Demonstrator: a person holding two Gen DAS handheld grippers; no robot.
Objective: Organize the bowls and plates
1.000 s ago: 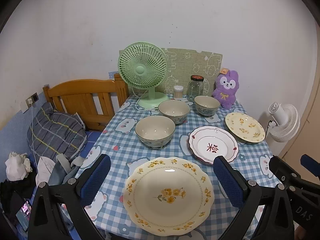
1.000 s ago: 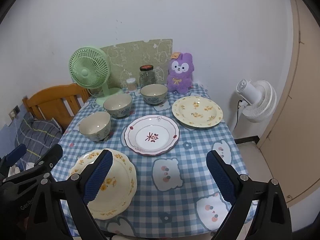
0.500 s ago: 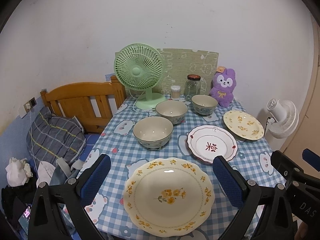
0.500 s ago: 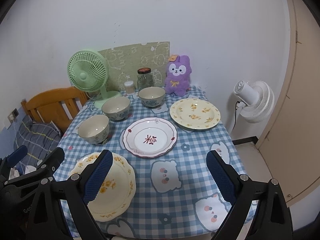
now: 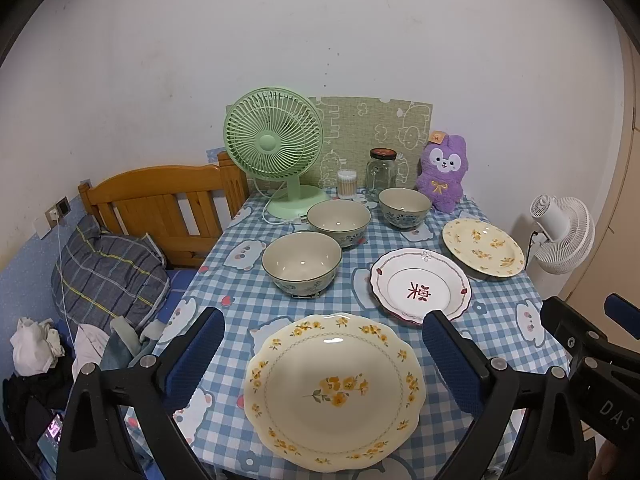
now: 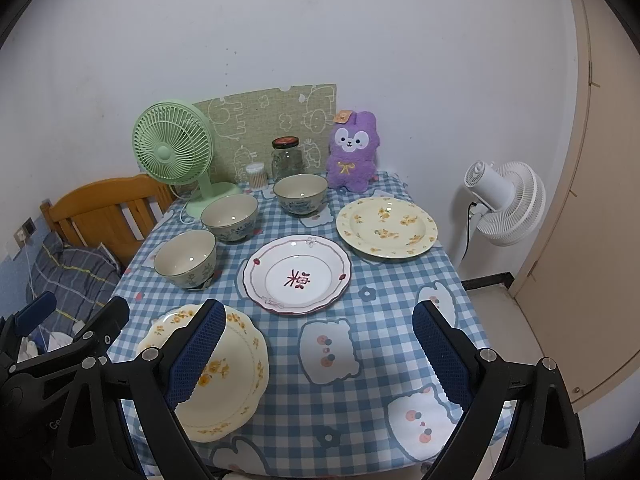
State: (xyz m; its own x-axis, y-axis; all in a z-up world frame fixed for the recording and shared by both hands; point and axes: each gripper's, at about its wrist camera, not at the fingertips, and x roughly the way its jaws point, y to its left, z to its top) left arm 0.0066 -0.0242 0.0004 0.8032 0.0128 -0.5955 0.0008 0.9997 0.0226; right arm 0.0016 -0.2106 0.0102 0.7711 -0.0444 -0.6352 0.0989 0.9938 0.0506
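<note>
Both grippers, the left gripper (image 5: 320, 354) and right gripper (image 6: 318, 344), hover with jaws spread wide and empty above a gingham-clothed table (image 6: 360, 292) where nothing is stacked yet. Nearest the left gripper lies a large yellow-flowered plate (image 5: 334, 390); a smaller yellow-flowered plate (image 6: 386, 226) sits at the far right, a red-rimmed white plate (image 6: 297, 274) between them. Three bowls stand separately along the left: near bowl (image 5: 301, 266), middle bowl (image 5: 338, 222), far bowl (image 5: 404, 206). Sorting appears wholly ahead.

I see a blue-checked cloth (image 5: 240, 276), cream plates with yellow flowers (image 5: 334, 390), a green fan (image 5: 273, 136), a purple plush (image 5: 442, 172).
</note>
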